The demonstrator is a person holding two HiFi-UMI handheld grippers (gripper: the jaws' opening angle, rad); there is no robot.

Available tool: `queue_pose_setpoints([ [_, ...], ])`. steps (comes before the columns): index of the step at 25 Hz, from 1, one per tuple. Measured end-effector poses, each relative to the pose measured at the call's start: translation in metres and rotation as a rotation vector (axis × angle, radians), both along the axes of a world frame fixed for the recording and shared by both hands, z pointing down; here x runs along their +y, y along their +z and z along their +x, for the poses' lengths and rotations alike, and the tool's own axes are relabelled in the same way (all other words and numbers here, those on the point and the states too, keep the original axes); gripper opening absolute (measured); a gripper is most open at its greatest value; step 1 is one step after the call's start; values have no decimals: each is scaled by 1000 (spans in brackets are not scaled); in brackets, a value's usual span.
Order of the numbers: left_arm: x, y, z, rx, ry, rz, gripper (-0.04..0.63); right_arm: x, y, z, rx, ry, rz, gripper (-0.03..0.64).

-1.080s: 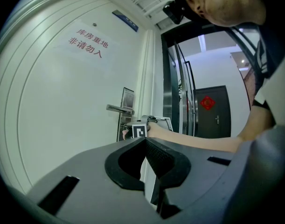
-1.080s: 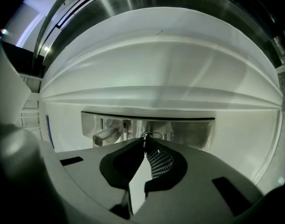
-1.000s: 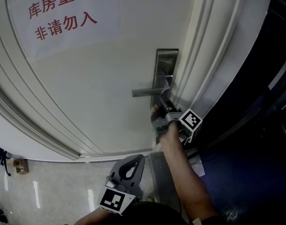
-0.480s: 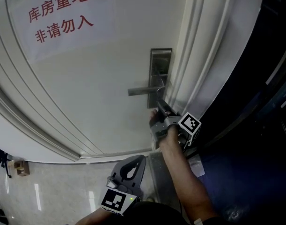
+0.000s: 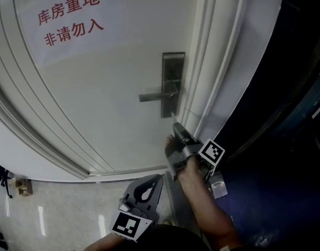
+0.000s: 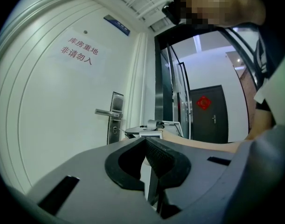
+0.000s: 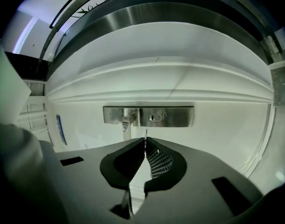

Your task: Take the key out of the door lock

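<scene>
Nearest, the left gripper (image 6: 144,143) is being held low and idle, its jaws pressed together with nothing between them. Ahead of it, the right gripper (image 7: 145,141) is being held just below the lock plate (image 7: 148,116). Its jaws are being clamped on the key (image 7: 145,133), whose thin blade is being shown poking out from between the tips. The blade is being pointed toward the keyhole (image 7: 154,117) but appears clear of it, so the key is being judged as out of the lock and in the grip. For the withdrawal to be done well, a firm pinch is being called for. The key should be drawn straight back along its own line, so that nothing is scraped against the plate or knocked on the door handle (image 5: 155,95) beyond. Farthest, the white door (image 5: 97,98) is being faced.
</scene>
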State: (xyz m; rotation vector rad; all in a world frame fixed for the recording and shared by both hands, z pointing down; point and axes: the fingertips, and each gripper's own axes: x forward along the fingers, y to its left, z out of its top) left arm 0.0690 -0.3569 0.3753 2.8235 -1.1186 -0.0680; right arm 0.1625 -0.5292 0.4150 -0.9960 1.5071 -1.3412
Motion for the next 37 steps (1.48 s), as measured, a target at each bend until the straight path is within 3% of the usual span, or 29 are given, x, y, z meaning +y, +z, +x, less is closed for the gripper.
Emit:
queue_pose_setpoints([
  [13,38,-6,12,-6,14,17,5,83,10,3,-6,-16,-10,21],
  [37,41,-16,12,3,13,48,5,84,8,2,-22,-15,-9,21],
])
